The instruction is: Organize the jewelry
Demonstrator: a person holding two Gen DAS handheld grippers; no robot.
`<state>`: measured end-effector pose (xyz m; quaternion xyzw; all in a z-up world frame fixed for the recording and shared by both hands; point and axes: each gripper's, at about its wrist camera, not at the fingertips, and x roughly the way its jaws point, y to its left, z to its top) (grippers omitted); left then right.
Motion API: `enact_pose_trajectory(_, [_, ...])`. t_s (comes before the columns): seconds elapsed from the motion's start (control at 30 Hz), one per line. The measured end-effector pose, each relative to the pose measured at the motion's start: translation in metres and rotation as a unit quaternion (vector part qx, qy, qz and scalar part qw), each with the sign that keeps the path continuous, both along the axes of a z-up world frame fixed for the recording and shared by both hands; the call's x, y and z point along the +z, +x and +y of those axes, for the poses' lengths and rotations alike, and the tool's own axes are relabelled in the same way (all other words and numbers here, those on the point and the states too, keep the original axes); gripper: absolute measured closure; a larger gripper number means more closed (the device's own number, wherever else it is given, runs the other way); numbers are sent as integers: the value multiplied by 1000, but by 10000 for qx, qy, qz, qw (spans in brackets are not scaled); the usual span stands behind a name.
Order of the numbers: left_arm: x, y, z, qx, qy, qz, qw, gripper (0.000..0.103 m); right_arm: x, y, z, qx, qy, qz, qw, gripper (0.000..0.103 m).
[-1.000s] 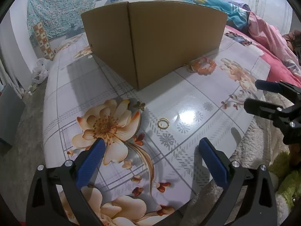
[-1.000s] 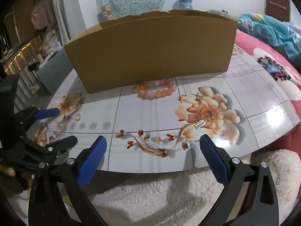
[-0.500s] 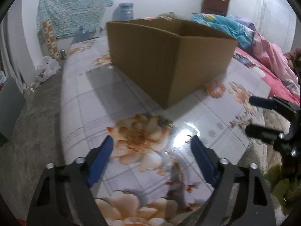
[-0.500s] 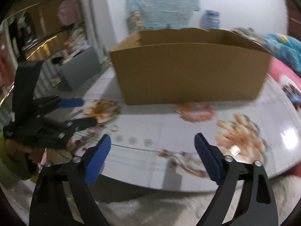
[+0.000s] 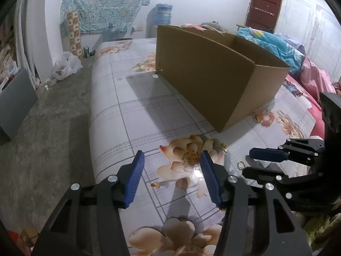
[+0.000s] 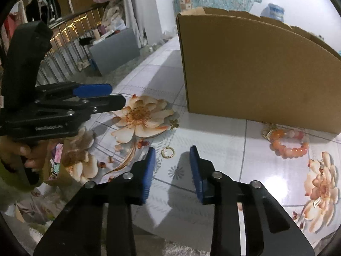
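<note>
A small gold ring (image 6: 167, 151) lies on the flower-print table (image 6: 213, 149), just ahead of my right gripper (image 6: 172, 155), a little left of centre. The right jaws are closing, with nothing pressed between the blue pads. The left wrist view shows the same ring (image 5: 241, 164) by the right gripper (image 5: 248, 162). My left gripper (image 5: 172, 166) hovers over a printed flower, its jaws closing on nothing. A gold clover charm (image 6: 174, 123) and an orange bead bracelet (image 6: 287, 143) lie near the open cardboard box (image 6: 255, 68).
A small gold tag piece (image 6: 317, 202) rests on a printed flower at the right. A hand (image 6: 21, 149) holds the left gripper (image 6: 117, 96) at the table's left. Bedding (image 5: 298, 64) lies beyond the box, bare floor (image 5: 42, 138) left of the table.
Both pairs of jaws have narrowed from wide open. The right gripper swung left, from the bracelet area to the gold ring. The left gripper shifted left, off the ring.
</note>
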<state>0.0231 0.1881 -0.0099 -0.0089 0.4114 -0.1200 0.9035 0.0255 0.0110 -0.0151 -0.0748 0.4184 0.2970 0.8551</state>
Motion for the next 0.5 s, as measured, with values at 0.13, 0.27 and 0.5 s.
enact_pose_trajectory(0.13, [-3, 3, 2, -23, -84, 20, 10000, 56, 3, -1, 9, 101, -152, -110, 9998, 81])
enact_pose_trajectory(0.27, [-5, 5, 2, -81, -134, 38, 9999, 61, 2, -6, 14, 174, -414, -287, 9986, 85])
enact_pose_trajectory(0.5, [-4, 4, 1, -167, -245, 18, 9996, 64, 2, -3, 24, 151, -425, -217, 9987, 95])
